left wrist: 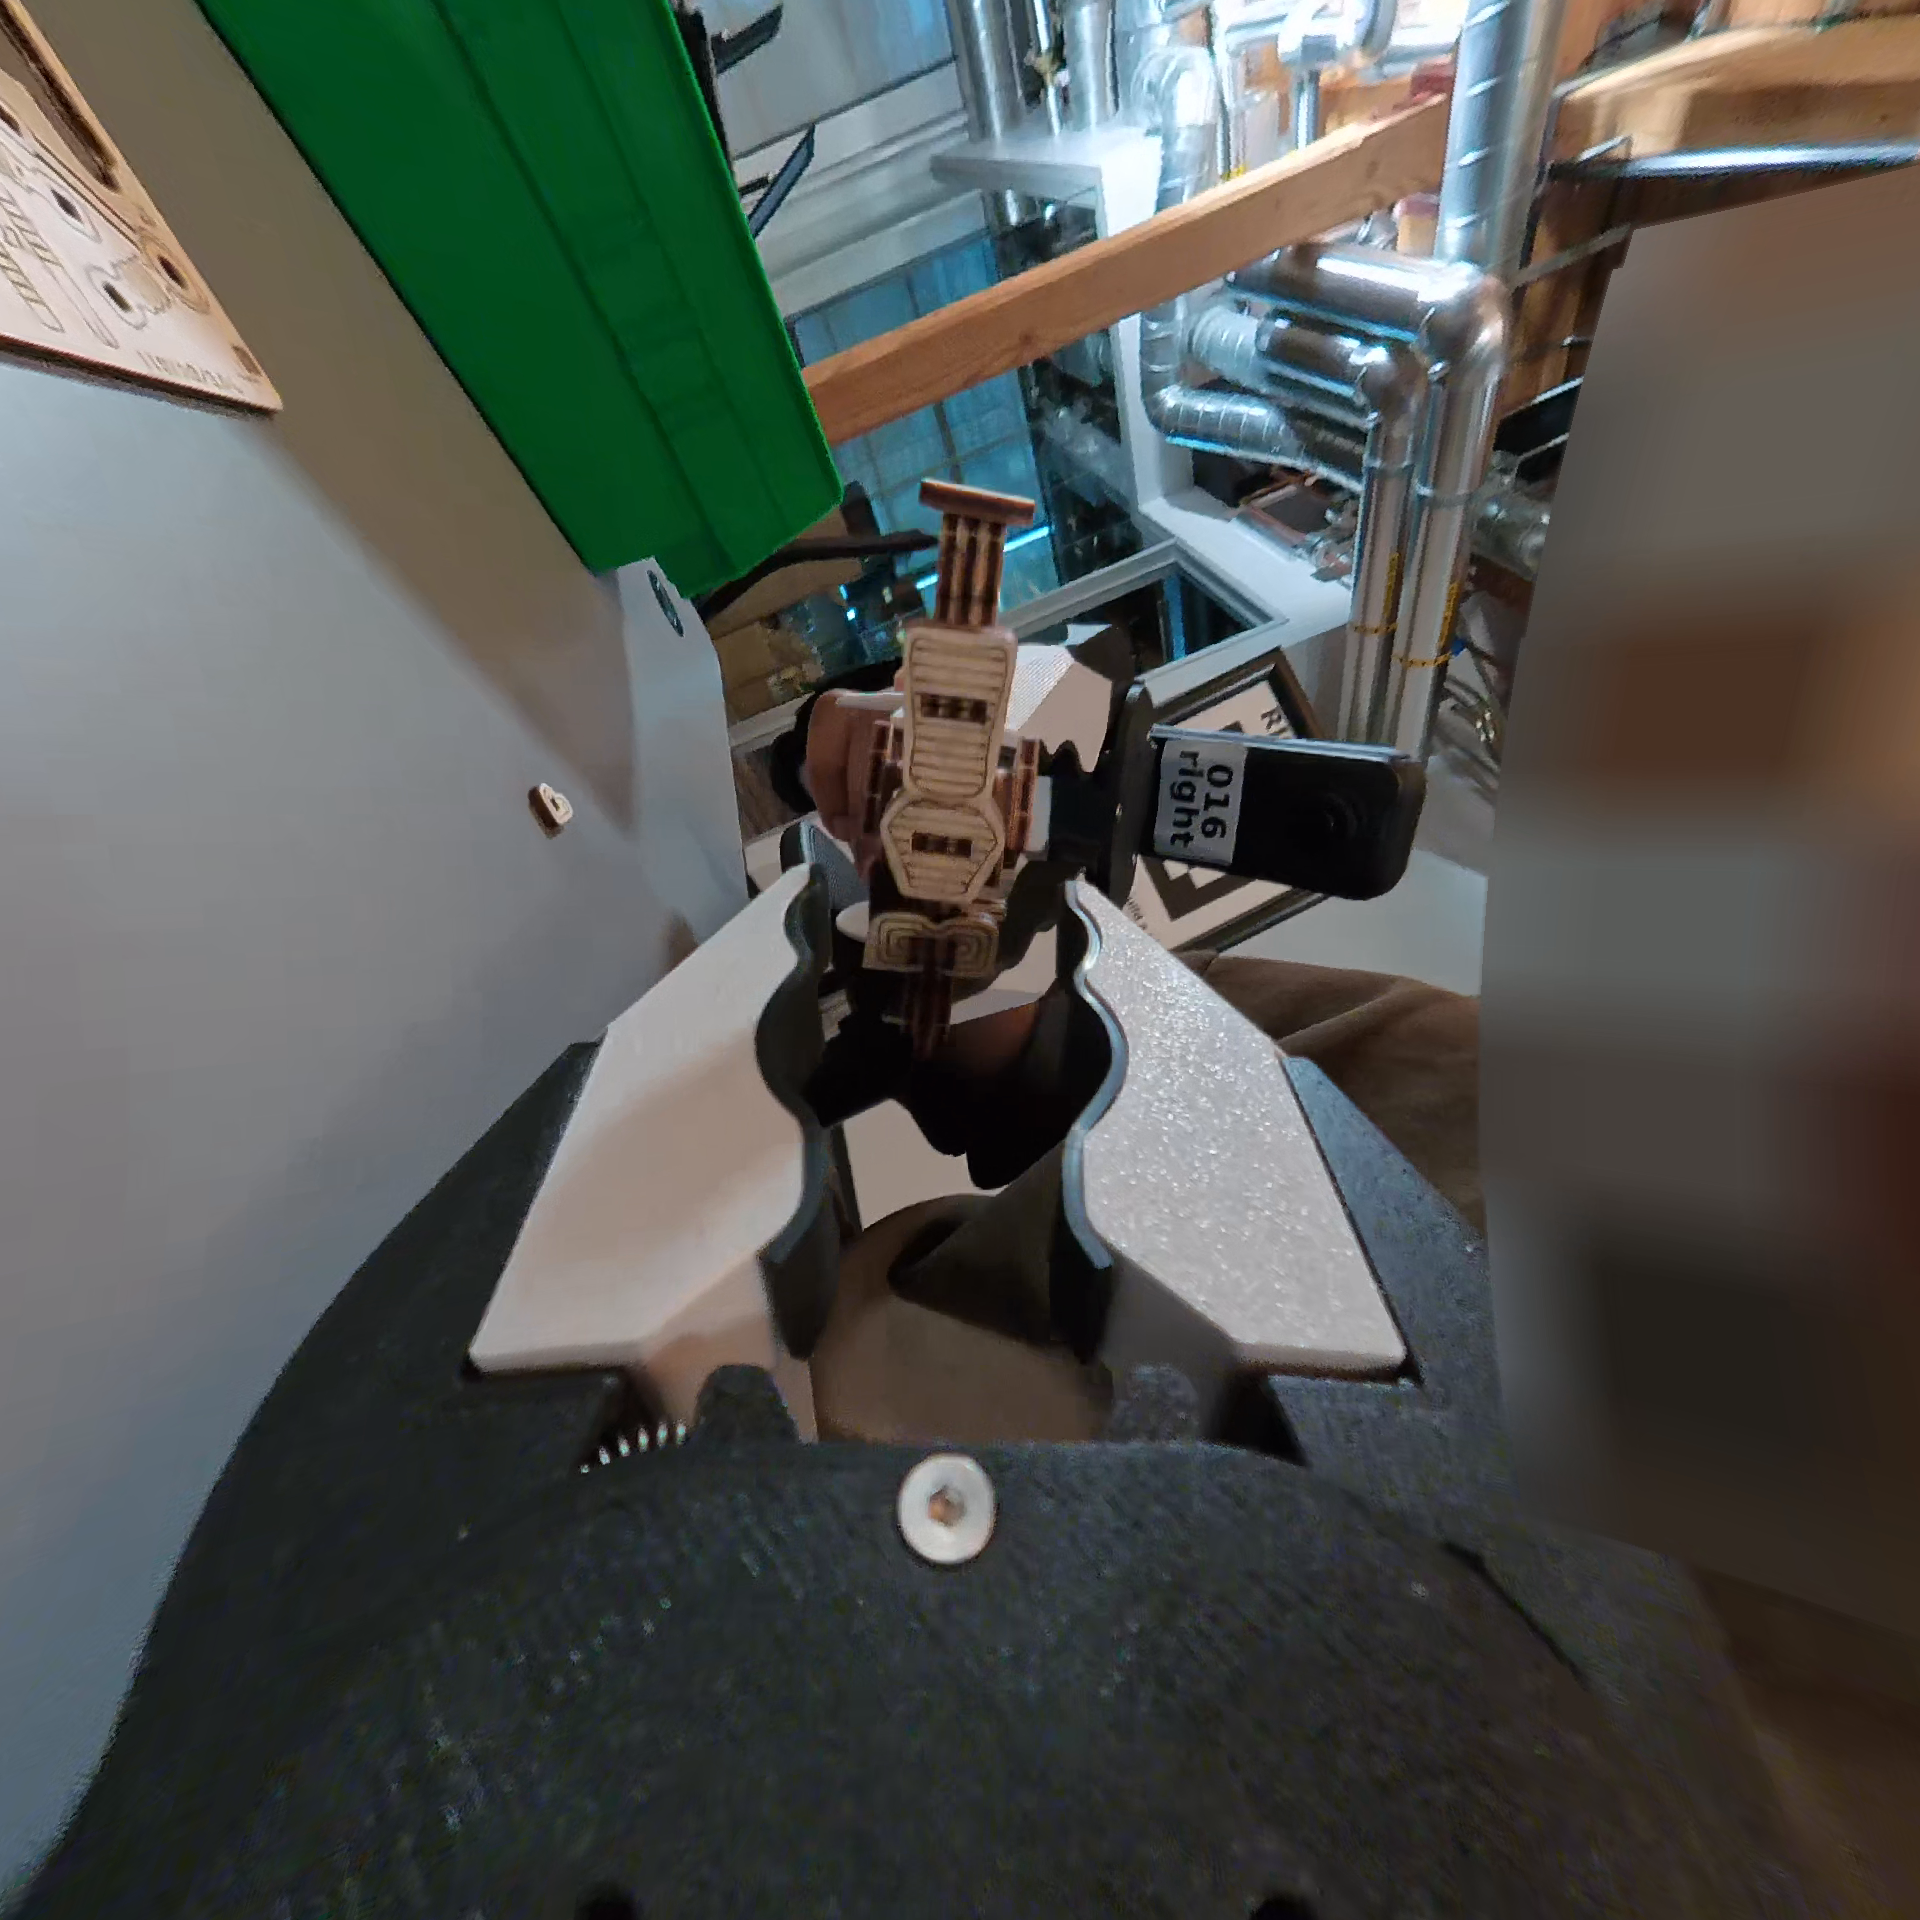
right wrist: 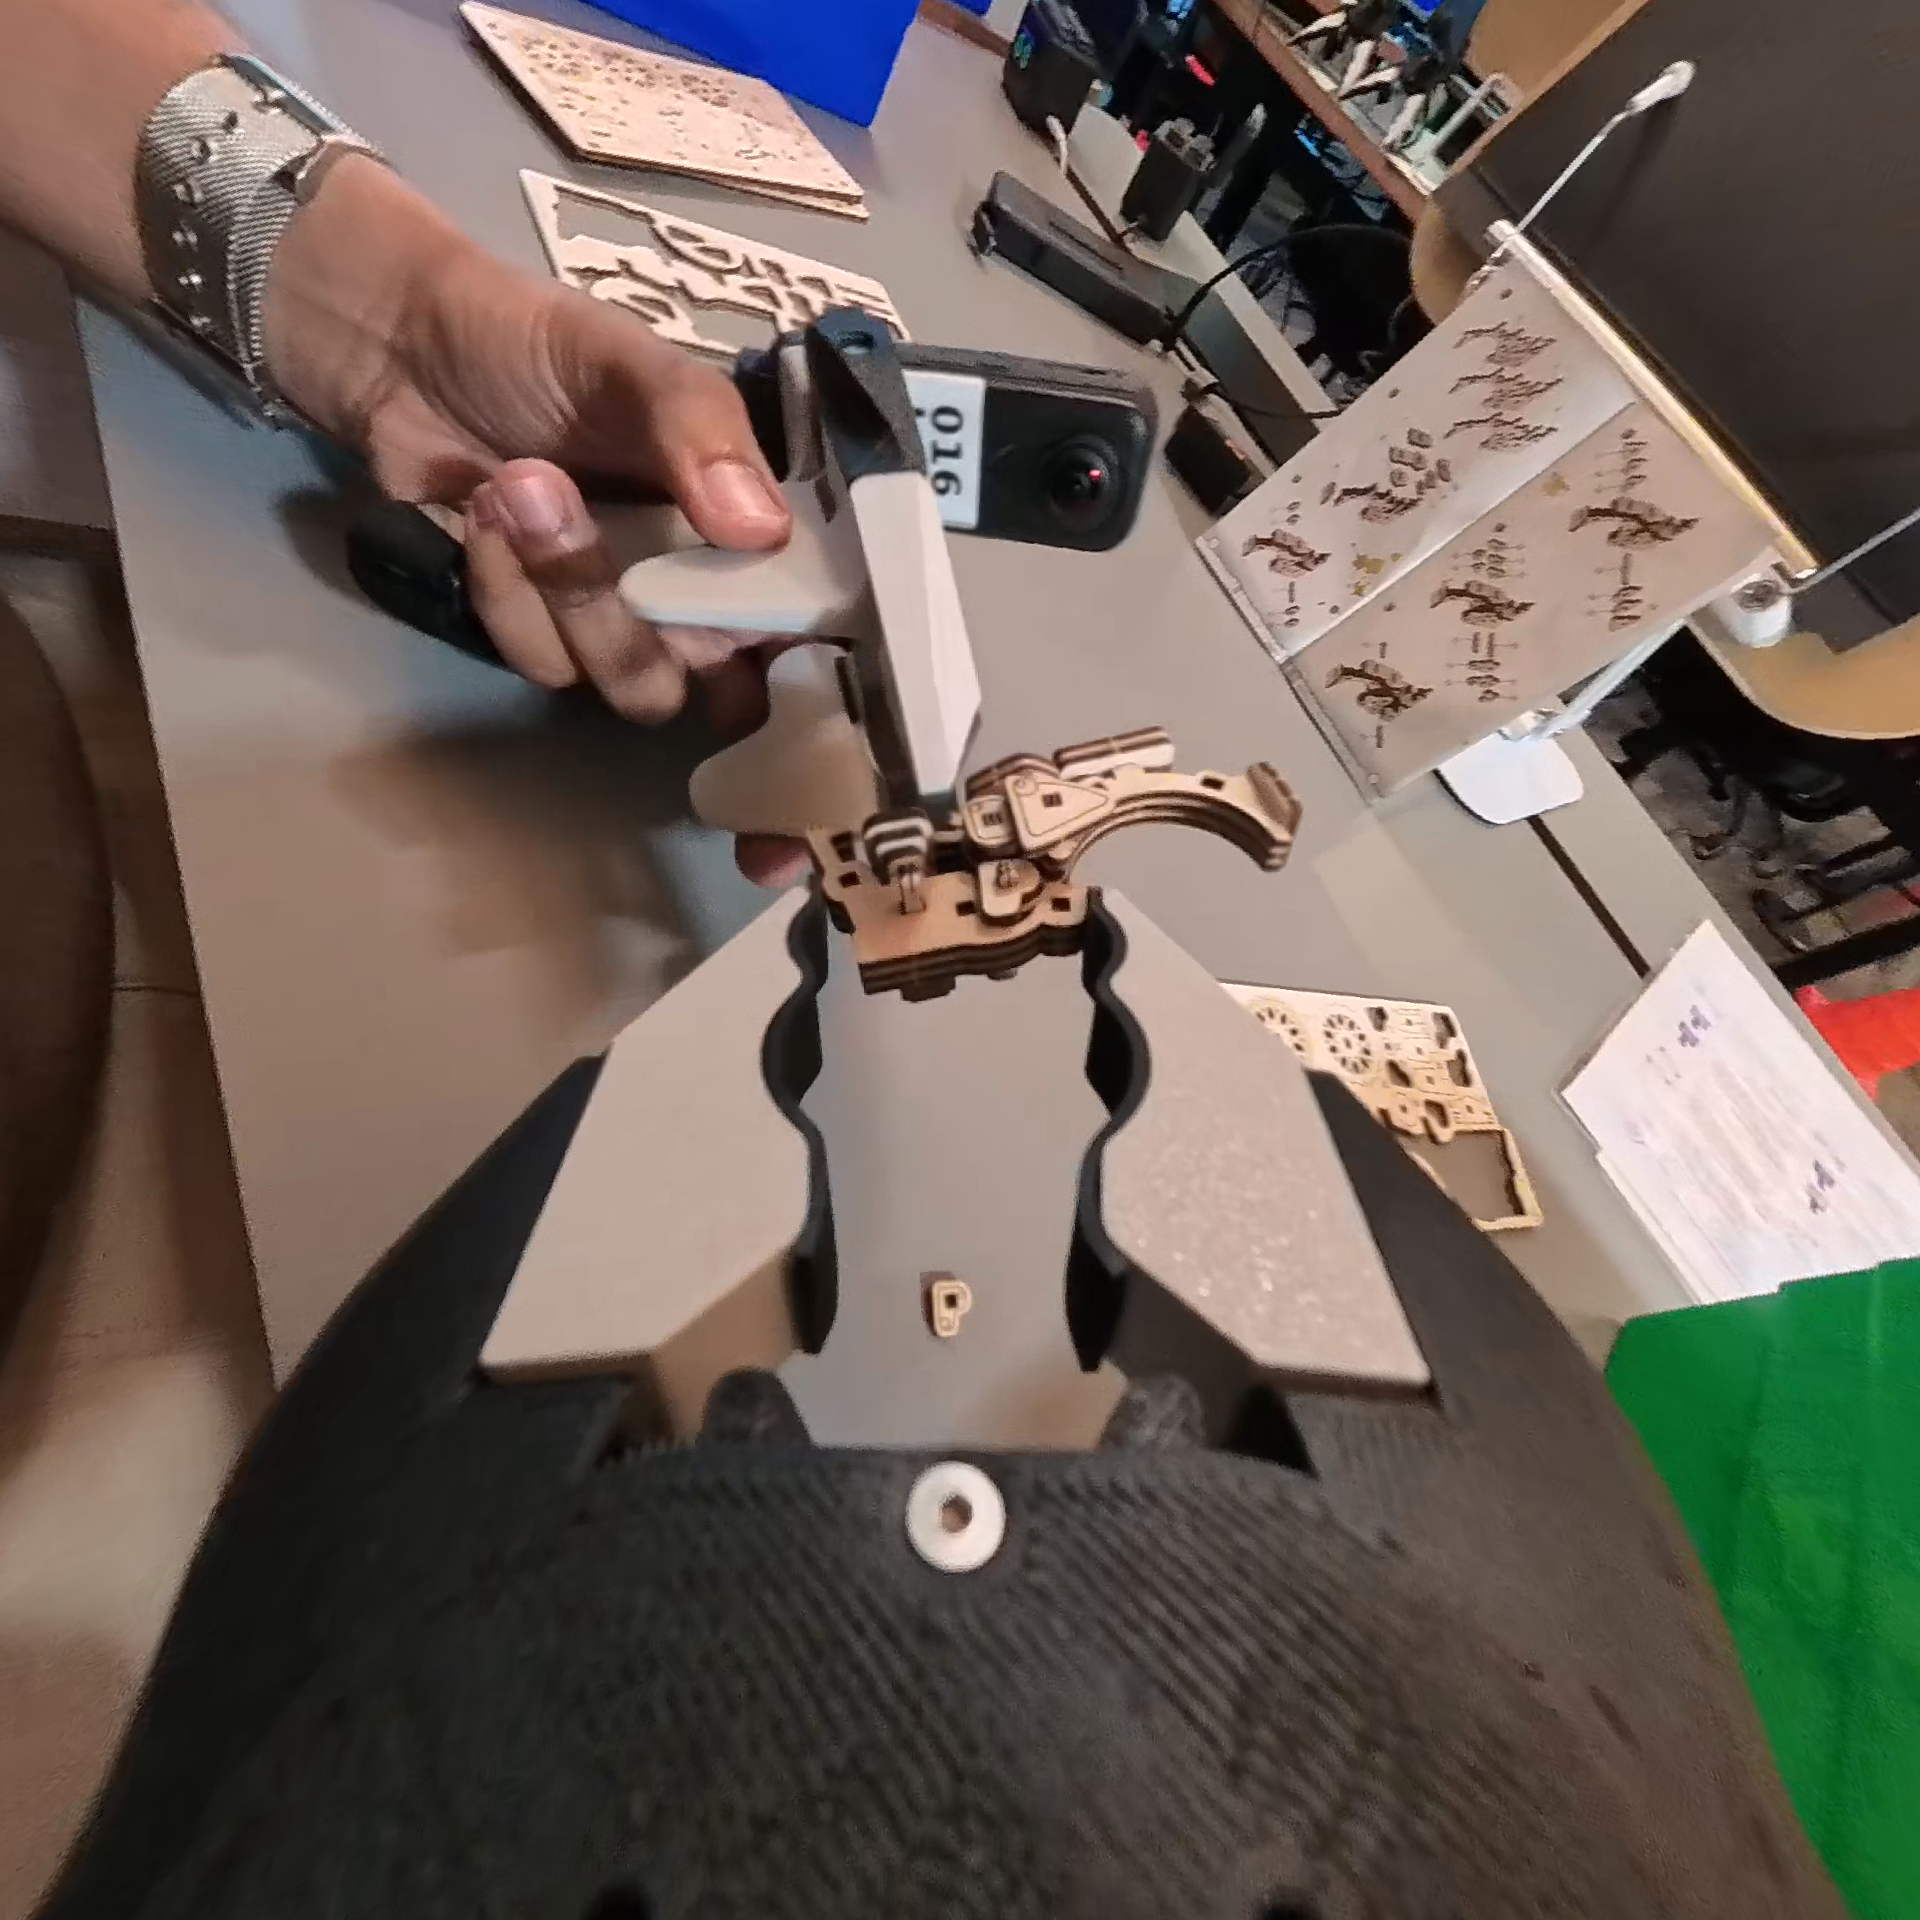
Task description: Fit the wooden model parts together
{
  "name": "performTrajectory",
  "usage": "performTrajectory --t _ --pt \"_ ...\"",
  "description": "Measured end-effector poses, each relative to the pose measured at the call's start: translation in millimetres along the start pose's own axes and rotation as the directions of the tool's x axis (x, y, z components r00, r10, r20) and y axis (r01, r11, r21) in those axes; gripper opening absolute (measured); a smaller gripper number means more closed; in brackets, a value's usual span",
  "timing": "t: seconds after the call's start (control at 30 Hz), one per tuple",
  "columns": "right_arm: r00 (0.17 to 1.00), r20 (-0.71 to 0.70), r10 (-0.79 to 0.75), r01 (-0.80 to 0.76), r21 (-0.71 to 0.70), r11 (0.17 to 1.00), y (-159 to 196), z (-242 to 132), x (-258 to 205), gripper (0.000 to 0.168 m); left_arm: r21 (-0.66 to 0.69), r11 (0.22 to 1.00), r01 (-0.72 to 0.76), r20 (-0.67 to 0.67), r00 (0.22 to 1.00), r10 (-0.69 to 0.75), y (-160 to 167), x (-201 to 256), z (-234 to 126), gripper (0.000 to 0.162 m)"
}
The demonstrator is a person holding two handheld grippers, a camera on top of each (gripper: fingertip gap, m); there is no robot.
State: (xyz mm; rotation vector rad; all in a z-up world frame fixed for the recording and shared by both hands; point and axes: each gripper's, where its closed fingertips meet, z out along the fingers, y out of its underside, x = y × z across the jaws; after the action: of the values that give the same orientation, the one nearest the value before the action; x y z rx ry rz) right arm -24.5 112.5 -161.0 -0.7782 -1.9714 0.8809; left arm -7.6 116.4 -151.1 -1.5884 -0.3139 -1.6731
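A layered wooden model (right wrist: 1039, 831) with a curved arm is held above the grey table (right wrist: 343, 852). My right gripper (right wrist: 956, 925) is shut on the model's base, one fingertip on each side. My left gripper (right wrist: 920, 800), held by a hand (right wrist: 468, 364), comes down from above and its tip touches the model's top. In the left wrist view the model (left wrist: 945, 769) stands upright, and my left gripper (left wrist: 945, 914) straddles its lower end with a gap on each side. The right gripper's camera (left wrist: 1288, 816) shows behind. A small loose wooden piece (right wrist: 948, 1304) lies on the table.
Wooden part sheets lie at the back (right wrist: 717, 260), farther back (right wrist: 665, 104) and to the right (right wrist: 1392, 1081). An instruction sheet (right wrist: 1475, 520) stands on a holder at the right, with papers (right wrist: 1745, 1143) below it. A green bin (right wrist: 1766, 1507) sits at the near right, and black devices (right wrist: 1081, 260) at the back. The tips of both grippers are at nearly the same place. The small loose wooden piece (right wrist: 948, 1304) is about 9 cm from my left fingertips. It is also in sight in the left wrist view (left wrist: 550, 803).
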Motion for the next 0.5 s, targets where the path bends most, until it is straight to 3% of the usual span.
performTrajectory --t 0.03,0.5 --pt "1.0 -0.012 0.006 -0.006 0.001 1.0 0.1 -0.6 2.6 0.048 0.01 1.0 0.004 -0.005 1.0 -0.004 -1.8 0.5 -1.2 0.042" --pt "1.0 0.012 0.027 -0.027 0.031 0.999 -6.1 0.1 -1.9 0.049 0.052 0.998 -0.029 -0.013 0.999 0.029 -6.9 3.6 -1.6 0.022"
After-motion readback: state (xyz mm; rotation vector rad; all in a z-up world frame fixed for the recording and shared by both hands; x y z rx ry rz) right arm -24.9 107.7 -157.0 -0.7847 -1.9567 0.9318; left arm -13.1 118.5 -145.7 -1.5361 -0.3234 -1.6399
